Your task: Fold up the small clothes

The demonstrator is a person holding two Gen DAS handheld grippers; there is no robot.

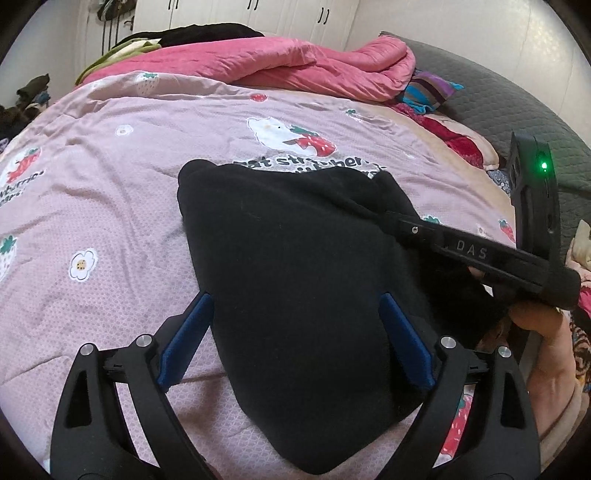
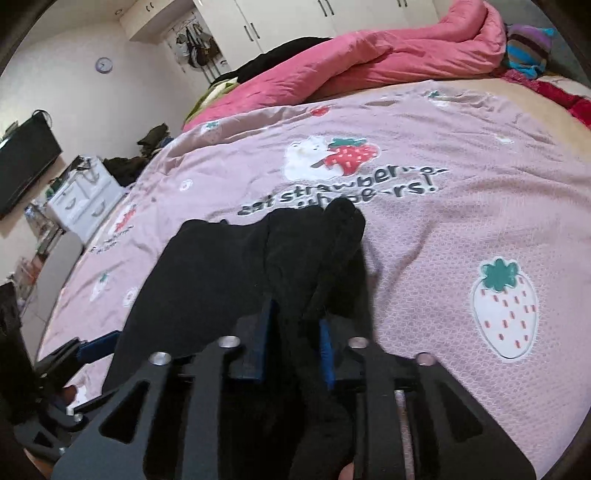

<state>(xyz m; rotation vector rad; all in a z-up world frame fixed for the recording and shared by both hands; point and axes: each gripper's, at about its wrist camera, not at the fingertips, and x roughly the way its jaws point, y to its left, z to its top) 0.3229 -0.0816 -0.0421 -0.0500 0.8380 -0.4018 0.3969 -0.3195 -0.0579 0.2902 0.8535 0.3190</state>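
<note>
A small black garment [image 1: 295, 266] lies on the pink strawberry-print bedspread [image 1: 110, 192]. My left gripper [image 1: 295, 332] is open, its blue pads on either side of the garment's near end, above it. My right gripper [image 2: 295, 339] is shut on a bunched fold of the black garment [image 2: 229, 273], which passes between its blue pads. In the left wrist view the right gripper's black body [image 1: 461, 251] reaches in from the right over the cloth. The left gripper's blue pad [image 2: 96, 347] shows at the lower left of the right wrist view.
A bunched pink quilt [image 1: 314, 66] lies across the far side of the bed, with a striped cloth [image 1: 428, 88] beside it. Dark clothes [image 1: 207, 33] are piled behind. White wardrobes [image 2: 295, 18] stand at the back; a drawer unit [image 2: 85, 199] and TV [image 2: 26, 162] at left.
</note>
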